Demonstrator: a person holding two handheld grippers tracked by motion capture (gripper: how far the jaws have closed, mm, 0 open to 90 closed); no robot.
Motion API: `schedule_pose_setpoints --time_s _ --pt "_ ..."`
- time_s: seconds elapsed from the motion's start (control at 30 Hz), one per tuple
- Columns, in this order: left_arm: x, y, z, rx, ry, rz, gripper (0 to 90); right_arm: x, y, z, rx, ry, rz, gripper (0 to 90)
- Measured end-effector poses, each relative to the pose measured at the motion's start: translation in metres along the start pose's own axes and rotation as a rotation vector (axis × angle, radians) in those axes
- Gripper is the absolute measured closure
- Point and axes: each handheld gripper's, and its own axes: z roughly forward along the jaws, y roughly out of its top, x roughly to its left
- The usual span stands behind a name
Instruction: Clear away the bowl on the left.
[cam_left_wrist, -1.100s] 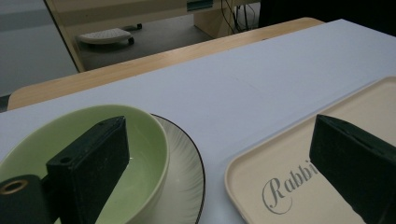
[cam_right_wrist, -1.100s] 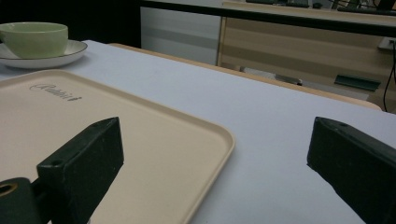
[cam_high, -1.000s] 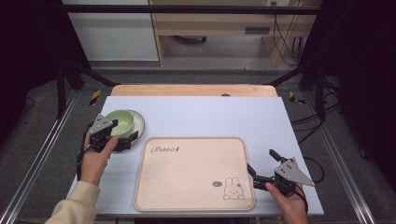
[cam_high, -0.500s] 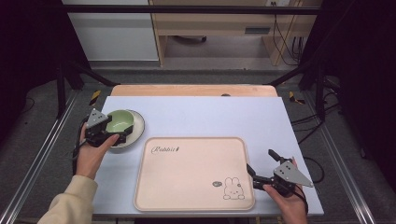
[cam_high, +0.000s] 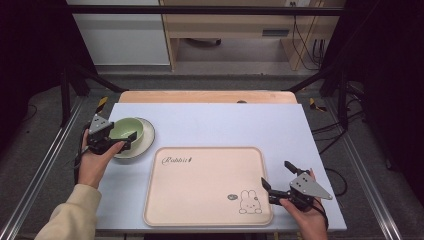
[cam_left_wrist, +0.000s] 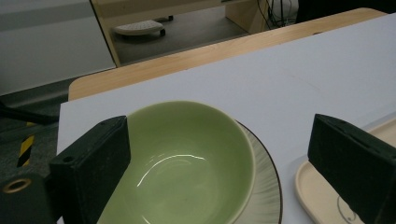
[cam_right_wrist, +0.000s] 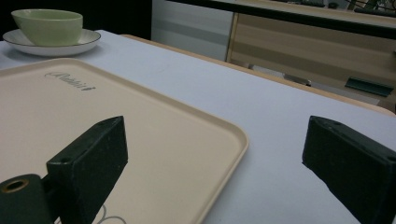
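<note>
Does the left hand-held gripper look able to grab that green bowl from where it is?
Probably yes: the left hand-held gripper is open, its jaws either side of the green bowl, which sits on the saucer with nothing in between.

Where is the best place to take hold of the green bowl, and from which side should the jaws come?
Probably the rim of the green bowl on the side nearest the left gripper, one jaw inside and one outside the wall. The bowl stands upright and open on the plate, so its thin rim is free. The jaws already stand open at it.
</note>
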Motion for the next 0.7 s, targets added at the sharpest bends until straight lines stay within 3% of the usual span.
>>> schedule_pose_setpoints --time_s 0.13,0.7 --pt "0.006 0.0 0.0 0.012 0.015 -0.003 11.4 0.001 0.001 0.0 -0.001 0.004 -0.003 6.9" --pt "0.029 0.008 -0.003 0.035 0.086 -0.03 19.7 0.002 0.001 0.001 0.003 0.003 -0.013 7.0"
